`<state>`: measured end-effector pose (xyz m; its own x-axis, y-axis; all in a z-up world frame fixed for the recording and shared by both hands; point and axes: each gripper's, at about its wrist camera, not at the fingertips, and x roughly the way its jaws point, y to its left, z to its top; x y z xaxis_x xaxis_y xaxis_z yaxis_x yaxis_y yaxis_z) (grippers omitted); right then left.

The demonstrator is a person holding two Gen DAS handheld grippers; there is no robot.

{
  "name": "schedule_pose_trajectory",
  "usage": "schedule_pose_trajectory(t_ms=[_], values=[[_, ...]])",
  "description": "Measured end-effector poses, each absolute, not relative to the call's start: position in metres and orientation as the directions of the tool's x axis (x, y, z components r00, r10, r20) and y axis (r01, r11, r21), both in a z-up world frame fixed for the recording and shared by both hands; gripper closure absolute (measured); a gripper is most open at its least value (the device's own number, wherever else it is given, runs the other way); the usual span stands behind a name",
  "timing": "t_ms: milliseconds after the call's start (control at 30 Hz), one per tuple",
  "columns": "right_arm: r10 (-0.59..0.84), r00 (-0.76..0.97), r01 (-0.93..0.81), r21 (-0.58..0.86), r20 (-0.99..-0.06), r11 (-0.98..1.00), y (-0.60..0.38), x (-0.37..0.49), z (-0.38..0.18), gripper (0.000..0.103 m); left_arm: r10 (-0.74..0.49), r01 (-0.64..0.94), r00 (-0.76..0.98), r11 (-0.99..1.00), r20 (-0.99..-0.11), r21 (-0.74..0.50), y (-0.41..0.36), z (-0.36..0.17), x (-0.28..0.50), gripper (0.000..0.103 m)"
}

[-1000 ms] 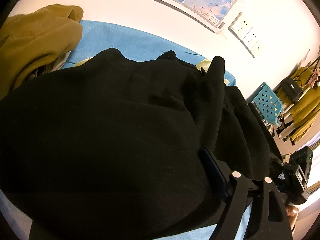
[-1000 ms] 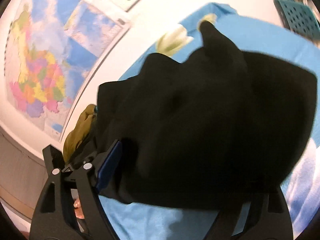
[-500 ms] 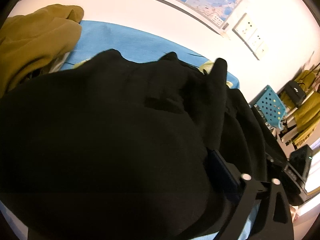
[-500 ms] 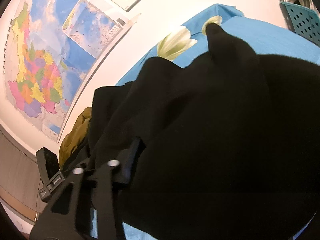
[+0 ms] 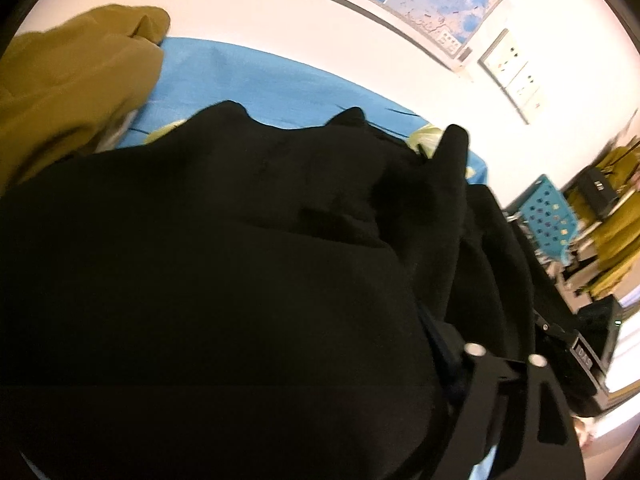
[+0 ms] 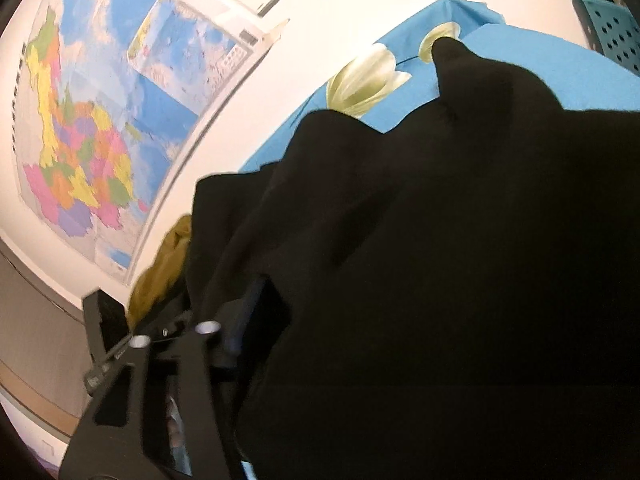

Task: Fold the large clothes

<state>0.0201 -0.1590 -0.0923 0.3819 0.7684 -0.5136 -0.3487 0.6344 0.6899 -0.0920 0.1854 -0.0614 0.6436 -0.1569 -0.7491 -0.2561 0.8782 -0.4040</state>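
- The black garment [image 5: 248, 280] lay bunched on the blue sheet [image 5: 256, 76]; I judged folding barely started.
- Left gripper [image 5: 280, 360] had been closing, right gripper [image 6: 400, 320] reopening; cloth hid both sets of fingers, so I couldn't tell their grip.

Both wrist views bulge with fisheye distortion, and a dark ring frames each. The white wall [image 5: 280, 12] is overexposed, glowing warm, and glare washes out the sockets [image 5: 516, 76]. The black garment [image 5: 240, 280] swallows light: its folds barely show and the lower half of each view is almost featureless. Motion blur softens the blue basket [image 5: 548, 220] and the clothes at the left view's right edge, and smears the map [image 6: 80, 152] and the tulip print [image 6: 368, 80] in the right view.
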Motion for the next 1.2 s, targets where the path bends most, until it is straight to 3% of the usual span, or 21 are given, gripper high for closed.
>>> schedule_pose_trajectory(t_ms=[100, 133, 167, 233, 267, 300, 367, 433, 567, 867, 1200], values=[[0.788, 0.363, -0.342, 0.716, -0.497, 0.609, -0.163, 0.02, -0.094, 0.065, -0.145, -0.257, 0.647, 0.882, -0.748, -0.394, 0.185, -0.059, -0.095, 0.04], [0.794, 0.353, -0.336, 0.725, -0.494, 0.601, -0.164, 0.021, -0.097, 0.06, -0.148, -0.254, 0.651, 0.882, -0.745, -0.397, 0.185, -0.059, -0.096, 0.039], [0.804, 0.342, -0.328, 0.74, -0.486, 0.587, -0.164, 0.023, -0.099, 0.055, -0.154, -0.251, 0.65, 0.881, -0.744, -0.402, 0.186, -0.061, -0.095, 0.037], [0.81, 0.336, -0.335, 0.743, -0.481, 0.58, -0.161, 0.023, -0.096, 0.047, -0.214, -0.222, 0.66, 0.86, -0.72, -0.459, 0.19, -0.063, -0.091, 0.021], [0.81, 0.334, -0.341, 0.739, -0.482, 0.581, -0.159, 0.023, -0.095, 0.045, -0.216, -0.223, 0.66, 0.859, -0.72, -0.462, 0.192, -0.062, -0.091, 0.021], [0.808, 0.336, -0.344, 0.735, -0.485, 0.584, -0.157, 0.024, -0.095, 0.047, -0.208, -0.226, 0.658, 0.863, -0.724, -0.453, 0.191, -0.062, -0.09, 0.021], [0.797, 0.344, -0.357, 0.715, -0.497, 0.601, -0.155, 0.025, -0.092, 0.067, -0.165, -0.246, 0.641, 0.881, -0.749, -0.404, 0.187, -0.06, -0.088, 0.032], [0.818, 0.335, -0.381, 0.727, -0.468, 0.572, -0.157, 0.025, -0.084, 0.074, -0.16, -0.248, 0.637, 0.884, -0.755, -0.397, 0.187, -0.056, -0.089, 0.044], [0.85, 0.344, -0.469, 0.711, -0.4, 0.524, -0.16, 0.018, -0.045, 0.079, -0.176, -0.221, 0.66, 0.884, -0.73, -0.413, 0.19, -0.033, -0.096, 0.056], [0.885, 0.344, -0.645, 0.605, -0.315, 0.466, -0.143, 0.0, 0.046, 0.079, -0.177, -0.106, 0.751, 0.919, -0.637, -0.38, 0.19, 0.048, -0.111, 0.058], [0.921, 0.307, -0.743, 0.544, -0.239, 0.389, -0.101, -0.007, 0.109, 0.079, -0.121, -0.099, 0.835, 0.927, -0.537, -0.362, 0.228, 0.113, -0.136, 0.058]])
